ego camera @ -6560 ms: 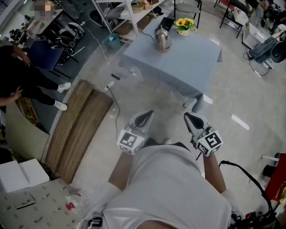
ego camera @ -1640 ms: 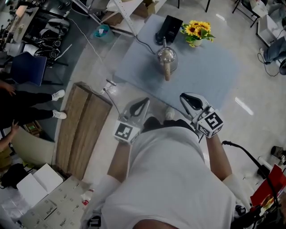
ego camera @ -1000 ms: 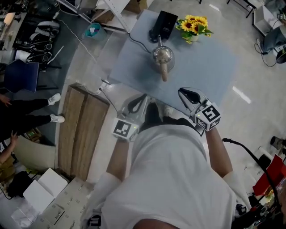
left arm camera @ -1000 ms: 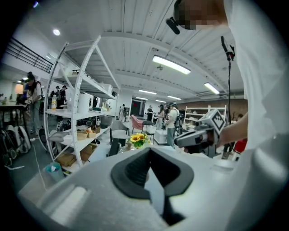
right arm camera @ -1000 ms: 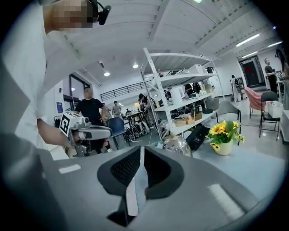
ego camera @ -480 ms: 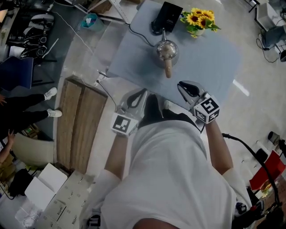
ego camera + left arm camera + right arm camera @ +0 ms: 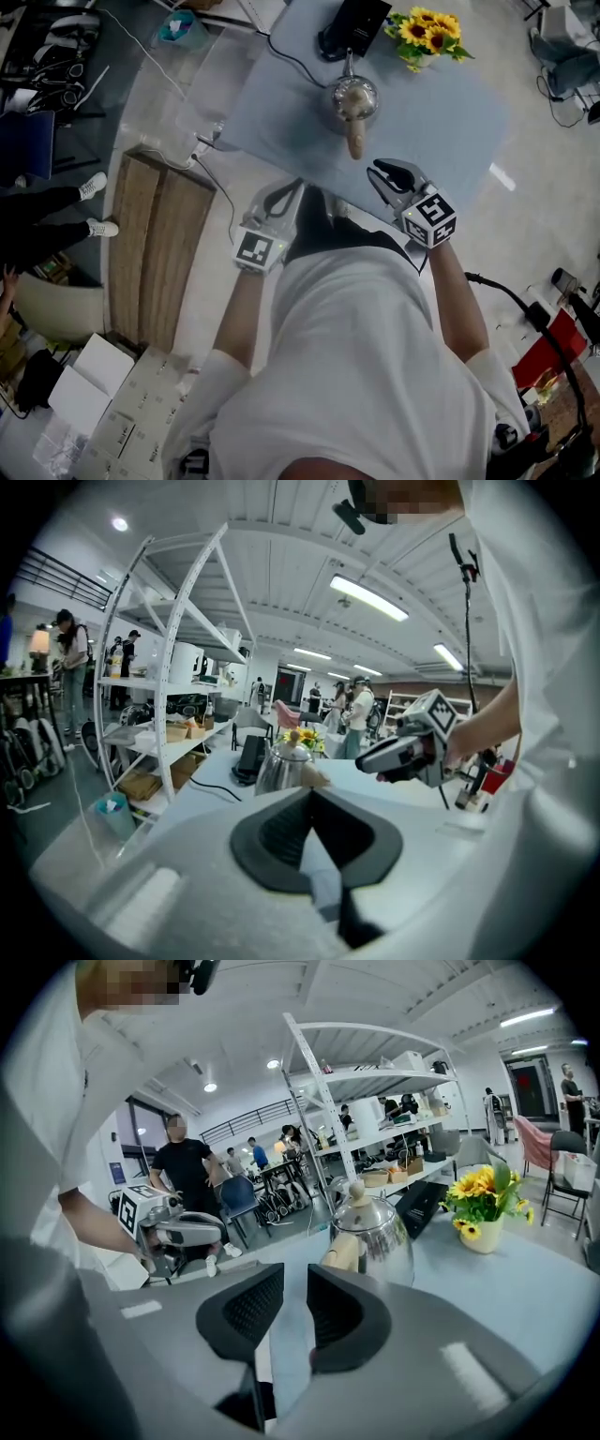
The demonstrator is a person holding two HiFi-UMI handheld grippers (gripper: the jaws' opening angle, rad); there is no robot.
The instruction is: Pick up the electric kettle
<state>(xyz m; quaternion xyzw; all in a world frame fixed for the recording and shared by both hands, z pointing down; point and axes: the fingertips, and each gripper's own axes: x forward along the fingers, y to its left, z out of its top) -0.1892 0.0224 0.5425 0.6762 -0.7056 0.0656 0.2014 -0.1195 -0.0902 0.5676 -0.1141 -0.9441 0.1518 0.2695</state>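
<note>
A steel electric kettle (image 7: 353,97) with a wooden handle (image 7: 356,141) stands on the blue-grey table (image 7: 441,122), its handle turned toward me. My right gripper (image 7: 380,172) hovers over the table's near edge, just short of that handle. Its jaws have just been opening and stand apart, with nothing between them. In the right gripper view the kettle (image 7: 373,1234) sits straight beyond the right gripper (image 7: 294,1283). My left gripper (image 7: 286,187) hangs to the left, at the table's near edge, its jaws together. In the left gripper view the kettle (image 7: 281,766) shows beyond the left gripper (image 7: 312,797).
A black kettle base (image 7: 352,23) with a cable and a vase of sunflowers (image 7: 429,30) stand at the table's far side. Wooden planks (image 7: 155,244) and cardboard boxes (image 7: 112,412) lie on the floor at left. A white shelving rack (image 7: 319,1101) and people stand beyond.
Both grippers have sunk and come closer to the table. The right gripper now sits nearer the kettle's handle, and its jaws show a wider gap.
</note>
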